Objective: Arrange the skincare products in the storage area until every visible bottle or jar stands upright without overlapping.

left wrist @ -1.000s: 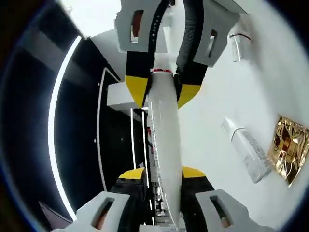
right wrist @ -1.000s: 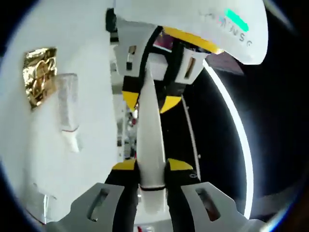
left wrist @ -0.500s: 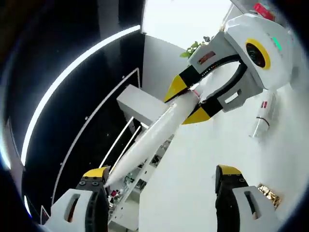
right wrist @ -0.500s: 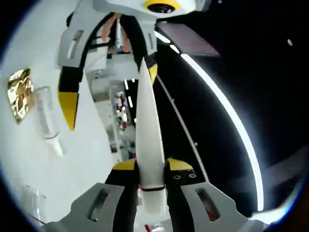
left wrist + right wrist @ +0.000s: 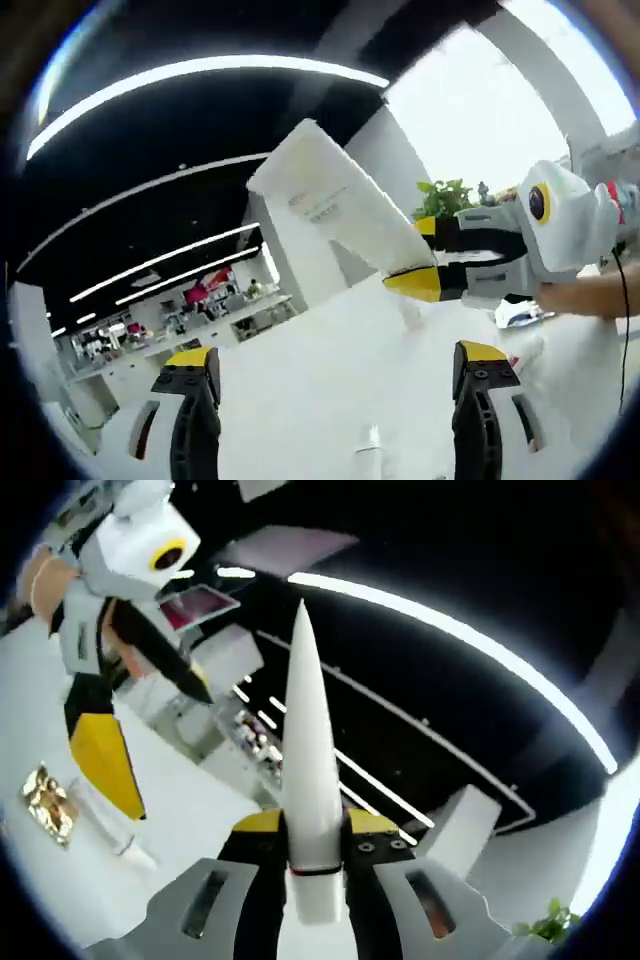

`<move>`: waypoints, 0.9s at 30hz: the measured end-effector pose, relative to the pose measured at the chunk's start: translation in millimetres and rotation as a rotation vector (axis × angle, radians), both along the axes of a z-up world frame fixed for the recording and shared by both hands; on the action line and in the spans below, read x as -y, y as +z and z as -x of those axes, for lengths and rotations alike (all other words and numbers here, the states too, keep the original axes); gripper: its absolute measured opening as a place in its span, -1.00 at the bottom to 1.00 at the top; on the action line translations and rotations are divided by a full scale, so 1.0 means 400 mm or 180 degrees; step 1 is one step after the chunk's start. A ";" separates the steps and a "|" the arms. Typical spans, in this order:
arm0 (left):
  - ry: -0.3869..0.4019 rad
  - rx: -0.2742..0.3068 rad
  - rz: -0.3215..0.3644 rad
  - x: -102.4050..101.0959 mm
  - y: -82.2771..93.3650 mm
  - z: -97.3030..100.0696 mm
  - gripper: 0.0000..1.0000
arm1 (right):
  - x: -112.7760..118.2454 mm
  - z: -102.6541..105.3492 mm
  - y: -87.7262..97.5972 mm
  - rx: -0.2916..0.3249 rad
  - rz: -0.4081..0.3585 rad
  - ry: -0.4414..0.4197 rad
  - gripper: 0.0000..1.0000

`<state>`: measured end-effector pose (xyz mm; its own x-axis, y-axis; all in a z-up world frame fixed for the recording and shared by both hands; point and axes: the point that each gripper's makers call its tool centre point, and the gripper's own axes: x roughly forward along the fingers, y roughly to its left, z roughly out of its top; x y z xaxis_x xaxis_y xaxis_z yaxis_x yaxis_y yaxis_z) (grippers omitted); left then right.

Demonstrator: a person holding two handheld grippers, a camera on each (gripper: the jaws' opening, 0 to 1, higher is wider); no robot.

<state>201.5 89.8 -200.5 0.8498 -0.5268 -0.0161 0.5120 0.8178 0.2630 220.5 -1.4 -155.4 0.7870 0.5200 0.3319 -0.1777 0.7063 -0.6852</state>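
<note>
White table [image 5: 300, 380] lies under both grippers, with a dark ceiling and light strips behind. The right gripper [image 5: 313, 848] has its fingers clenched on the cap end of a white tube [image 5: 305, 760], held in the air and pointing away, while the left gripper [image 5: 330, 385] has its fingers released and empty; a clear bottle [image 5: 105, 825] lies flat beside a gold sachet [image 5: 48, 802]. The step in hand seems to be carrying the tube, and next it probably must be lowered, turned and stood on its cap apart from the others.
</note>
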 end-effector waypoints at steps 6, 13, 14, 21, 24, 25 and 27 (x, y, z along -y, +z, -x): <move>-0.0437 -0.0046 0.0351 0.021 0.037 0.018 0.98 | 0.014 -0.035 -0.013 -0.0709 -0.0697 0.0655 -0.63; -0.0850 -0.0189 0.0704 0.062 0.048 0.037 0.97 | 0.007 -0.032 -0.011 -0.1198 -0.1349 0.1333 -0.63; -0.0911 -0.0213 0.0752 0.068 0.051 0.042 0.97 | 0.005 -0.030 -0.010 -0.1233 -0.1396 0.1393 -0.63; -0.1439 -0.0505 0.1137 0.100 0.090 0.100 0.88 | -0.055 0.037 -0.020 -0.2030 -0.1879 0.2659 -0.63; -0.1527 -0.0567 0.1348 0.096 0.112 0.105 0.87 | -0.087 0.051 -0.038 -0.2161 -0.1803 0.2787 -0.63; -0.1550 -0.0581 0.1384 0.093 0.117 0.107 0.86 | -0.095 0.054 -0.039 -0.2193 -0.1813 0.2828 -0.63; -0.1602 -0.0566 0.1452 0.082 0.136 0.108 0.85 | -0.119 0.071 -0.058 -0.2396 -0.1663 0.2967 -0.63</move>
